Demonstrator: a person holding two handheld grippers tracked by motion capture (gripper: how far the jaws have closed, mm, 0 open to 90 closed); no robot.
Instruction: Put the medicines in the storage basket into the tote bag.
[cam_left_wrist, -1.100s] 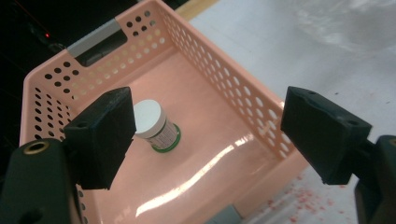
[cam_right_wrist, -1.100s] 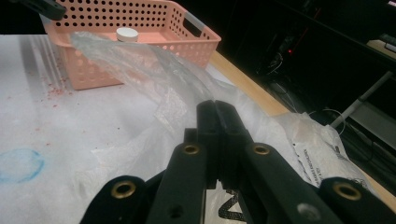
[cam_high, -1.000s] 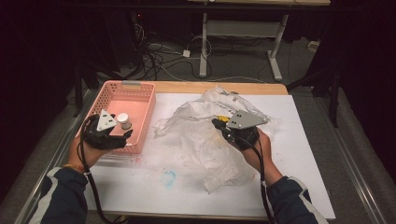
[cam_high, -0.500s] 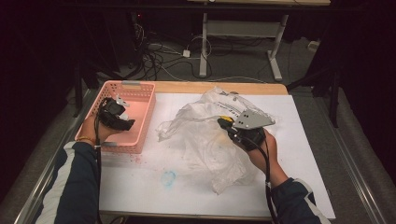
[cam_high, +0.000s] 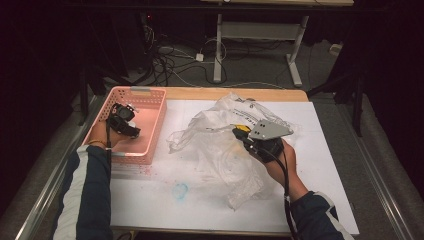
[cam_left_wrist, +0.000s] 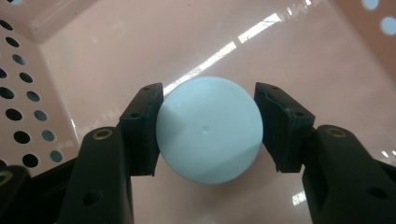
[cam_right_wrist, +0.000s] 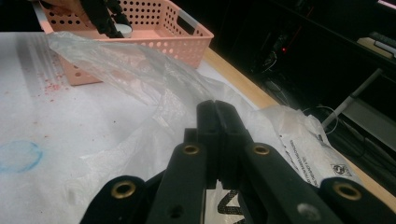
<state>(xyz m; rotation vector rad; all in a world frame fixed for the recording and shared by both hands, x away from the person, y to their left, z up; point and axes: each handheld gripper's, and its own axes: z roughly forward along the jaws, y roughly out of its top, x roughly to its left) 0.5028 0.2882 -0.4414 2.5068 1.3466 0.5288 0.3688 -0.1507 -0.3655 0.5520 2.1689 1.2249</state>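
two black jaws of the left gripper (cam_left_wrist: 208, 135) sit on either side of a round white cap (cam_left_wrist: 209, 129), the left jaw touching its edge and the right one just shy of it or barely grazing, so it looks cradled more than squeezed, and i cannot tell for sure that it is clamped. behind the cap, the glossy pink floor of the basket (cam_left_wrist: 299, 42) and its perforated wall on the left. from above, that left gripper (cam_high: 123, 120) is down inside the pink basket (cam_high: 159, 107) at the table's left side, the person's left hand (cam_high: 105, 135) behind it, striped sleeve trailing back. over to the right gripper (cam_right_wrist: 217, 116): its jaws are pressed flat together, no gap between them, tips over the crumpled clear plastic bag (cam_right_wrist: 140, 74); whether a fold of film is pinched in there, i cannot tell. the bag (cam_high: 225, 145) sprawls across the middle of the white table cover (cam_high: 330, 150), printed label facing up near the far edge. the right gripper (cam_high: 245, 136) rests on top of the bag, grey plate up, the right hand (cam_high: 280, 160) behind it. a faint blue ring stain (cam_high: 180, 190) marks the cover in front of the bag, with reddish specks near the basket.
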